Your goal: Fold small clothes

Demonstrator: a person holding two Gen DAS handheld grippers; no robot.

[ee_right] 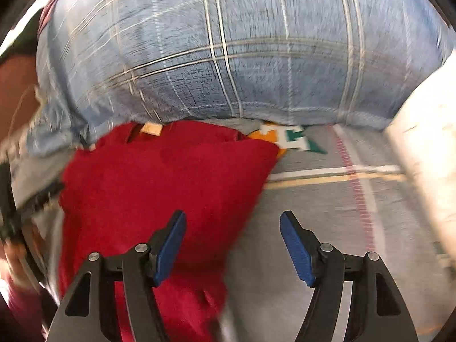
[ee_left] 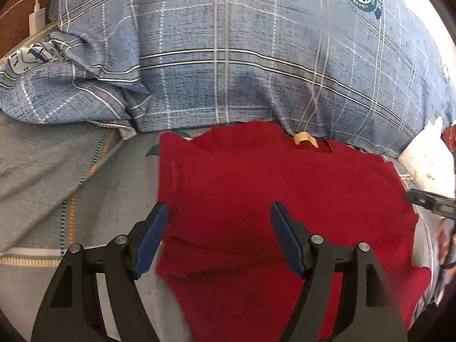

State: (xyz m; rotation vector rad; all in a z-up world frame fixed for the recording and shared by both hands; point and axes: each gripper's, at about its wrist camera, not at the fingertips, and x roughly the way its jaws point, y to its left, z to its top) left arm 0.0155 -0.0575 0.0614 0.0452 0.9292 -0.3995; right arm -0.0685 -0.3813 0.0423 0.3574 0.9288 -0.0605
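A small red garment (ee_left: 273,188) lies spread on a grey bed sheet (ee_left: 42,171), its neck label (ee_left: 305,139) at the far edge. My left gripper (ee_left: 219,213) is open and empty, hovering over the garment's left part, with its near edge rumpled below the fingers. In the right wrist view the same red garment (ee_right: 159,182) lies to the left. My right gripper (ee_right: 233,222) is open and empty, over the garment's right edge and the sheet (ee_right: 313,199). The right view is motion-blurred.
A big blue plaid pillow (ee_left: 242,42) lies along the far side, touching the garment's top edge. A white charger (ee_left: 37,20) sits at far left. A white cushion (ee_right: 427,148) stands at the right. The right gripper's frame (ee_left: 430,203) shows at the left view's right edge.
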